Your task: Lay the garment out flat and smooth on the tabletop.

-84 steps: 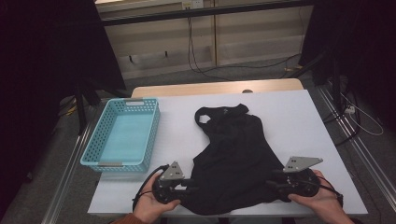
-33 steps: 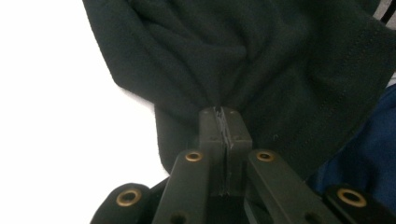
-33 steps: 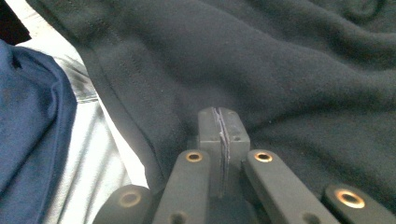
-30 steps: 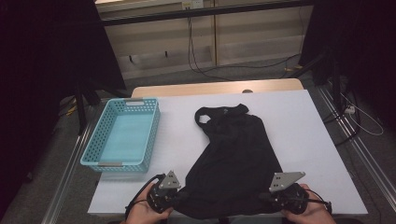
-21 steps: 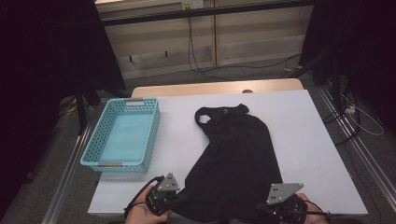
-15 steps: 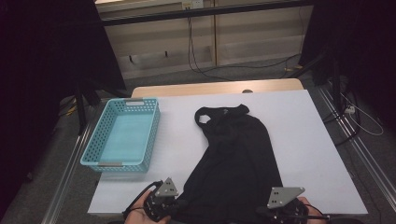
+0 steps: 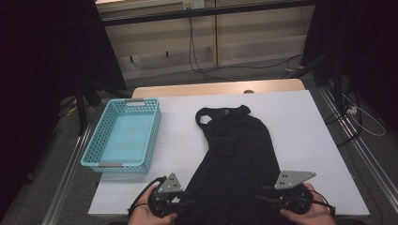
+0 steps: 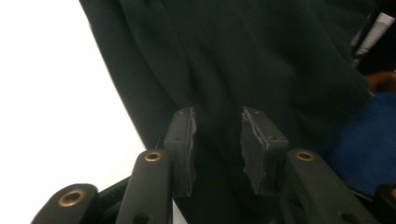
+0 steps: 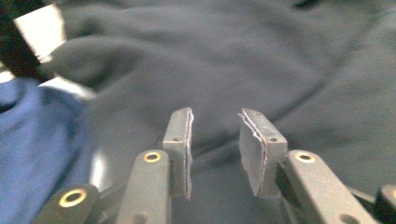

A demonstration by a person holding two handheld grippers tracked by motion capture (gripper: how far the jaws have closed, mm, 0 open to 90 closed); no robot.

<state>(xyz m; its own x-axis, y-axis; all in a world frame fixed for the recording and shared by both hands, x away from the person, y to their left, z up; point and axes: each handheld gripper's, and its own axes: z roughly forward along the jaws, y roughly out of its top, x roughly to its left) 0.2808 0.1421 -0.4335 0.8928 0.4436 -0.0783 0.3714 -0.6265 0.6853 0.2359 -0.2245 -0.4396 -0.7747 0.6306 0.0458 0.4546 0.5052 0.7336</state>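
Black, unlabelled garment (image 7: 237,159) lies between both just-opened grippers' fingers (image 8: 182,140).

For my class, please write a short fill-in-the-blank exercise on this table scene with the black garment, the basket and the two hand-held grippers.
1. The black garment lies spread on the ____ table.
2. The blue basket stands to the ____ of the garment in the high view.
3. The left gripper and the right gripper have just been opening; both pairs of jaws now stand ____.
4. Inside, the basket is ____.

Missing words: white; left; apart; empty
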